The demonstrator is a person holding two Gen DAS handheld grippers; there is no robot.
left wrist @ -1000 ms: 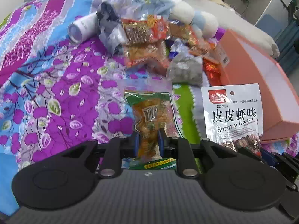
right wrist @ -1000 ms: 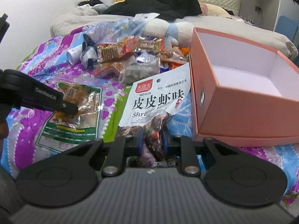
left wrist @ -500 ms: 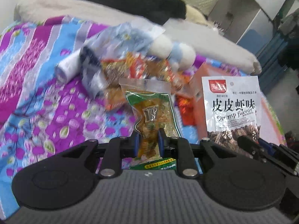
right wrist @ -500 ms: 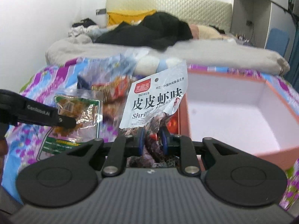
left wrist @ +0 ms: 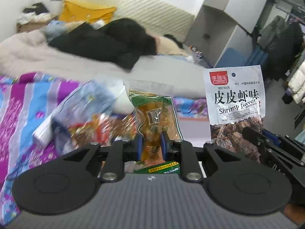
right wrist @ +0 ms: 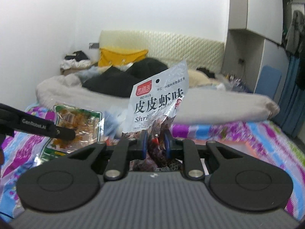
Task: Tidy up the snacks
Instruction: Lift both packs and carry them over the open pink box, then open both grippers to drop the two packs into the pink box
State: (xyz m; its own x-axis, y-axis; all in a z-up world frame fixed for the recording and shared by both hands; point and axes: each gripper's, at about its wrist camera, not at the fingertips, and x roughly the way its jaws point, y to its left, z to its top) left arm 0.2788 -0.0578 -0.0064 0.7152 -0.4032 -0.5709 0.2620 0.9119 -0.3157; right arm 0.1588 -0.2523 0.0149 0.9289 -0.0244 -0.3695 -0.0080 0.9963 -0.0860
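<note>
Two snack packets are held in the air above a bed. The left gripper (left wrist: 151, 143) is clamped narrowly on the lower part of a clear packet (left wrist: 155, 118) of yellow-orange snack. The right gripper (right wrist: 154, 143) pinches a silver shrimp packet (right wrist: 158, 103) the same way, to its right. A second ago both packets lay low on the purple floral bedspread (left wrist: 22, 103) beside an open pink box; now both are raised and the box has dropped out of view. The snack pile (left wrist: 99, 126) sits blurred, far left. Both pickups look done; carrying them to the box likely follows.
</note>
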